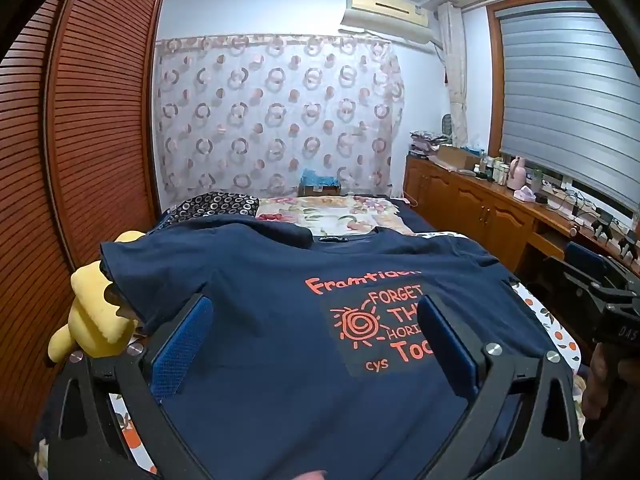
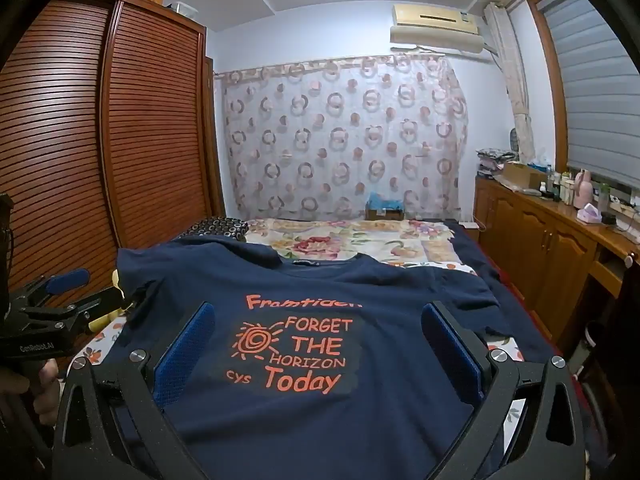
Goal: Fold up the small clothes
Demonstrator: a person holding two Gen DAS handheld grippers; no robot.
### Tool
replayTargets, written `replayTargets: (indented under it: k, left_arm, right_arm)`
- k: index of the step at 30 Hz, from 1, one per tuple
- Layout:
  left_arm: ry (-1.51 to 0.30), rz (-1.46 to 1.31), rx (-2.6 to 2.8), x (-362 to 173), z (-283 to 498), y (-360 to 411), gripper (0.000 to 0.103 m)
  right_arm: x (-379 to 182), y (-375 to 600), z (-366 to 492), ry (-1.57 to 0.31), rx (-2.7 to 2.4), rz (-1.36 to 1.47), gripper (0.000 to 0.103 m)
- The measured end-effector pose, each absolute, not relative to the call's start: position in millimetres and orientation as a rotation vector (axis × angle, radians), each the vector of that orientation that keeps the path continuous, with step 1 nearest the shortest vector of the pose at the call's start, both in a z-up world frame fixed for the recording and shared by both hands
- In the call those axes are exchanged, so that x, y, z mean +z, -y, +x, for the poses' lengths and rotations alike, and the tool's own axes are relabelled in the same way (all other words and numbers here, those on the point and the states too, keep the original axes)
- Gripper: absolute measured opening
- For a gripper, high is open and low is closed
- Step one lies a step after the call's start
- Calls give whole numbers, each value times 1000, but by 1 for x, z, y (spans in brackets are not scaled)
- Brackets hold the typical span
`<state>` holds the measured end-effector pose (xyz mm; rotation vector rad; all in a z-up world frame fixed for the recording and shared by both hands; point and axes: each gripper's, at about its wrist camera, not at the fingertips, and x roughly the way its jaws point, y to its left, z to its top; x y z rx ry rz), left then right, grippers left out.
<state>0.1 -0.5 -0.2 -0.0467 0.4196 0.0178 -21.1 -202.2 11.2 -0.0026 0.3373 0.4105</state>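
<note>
A navy T-shirt [image 1: 280,320] with orange print lies spread flat, front up, on the bed, collar at the far end. It also shows in the right wrist view [image 2: 320,420]. My left gripper [image 1: 316,320] is open above the shirt's lower left part, blue pads wide apart, holding nothing. My right gripper [image 2: 318,328] is open above the shirt's printed middle, holding nothing. The right gripper's body shows at the right edge of the left wrist view [image 1: 600,300]. The left gripper shows at the left edge of the right wrist view [image 2: 60,304]. The left sleeve is partly folded onto the shirt.
A yellow plush toy [image 1: 92,320] sits at the bed's left edge beside the wardrobe [image 1: 80,140]. A floral blanket [image 2: 352,240] and patterned pillow [image 2: 216,226] lie at the bed's far end. A wooden cabinet with bottles [image 2: 560,220] runs along the right.
</note>
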Motion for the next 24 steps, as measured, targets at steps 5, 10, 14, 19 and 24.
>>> replayTargets:
  k: [5, 10, 14, 19, 24]
  left_arm:
    - [-423, -64, 0, -1, 1, -1, 102]
    - [-428, -63, -5, -2, 5, -2, 102]
    - [-409, -60, 14, -1, -3, -3, 102]
    - [-401, -55, 16, 4, -4, 2, 102]
    - [-399, -54, 15, 8, -8, 2, 102]
  right_arm:
    - [11, 203, -21, -330, 413, 3, 102]
    - [11, 203, -22, -330, 414, 4, 102]
    - [11, 202, -22, -332, 413, 5, 102]
    - [11, 202, -22, -331, 412, 4, 102]
    - [11, 203, -21, -332, 413, 6, 102]
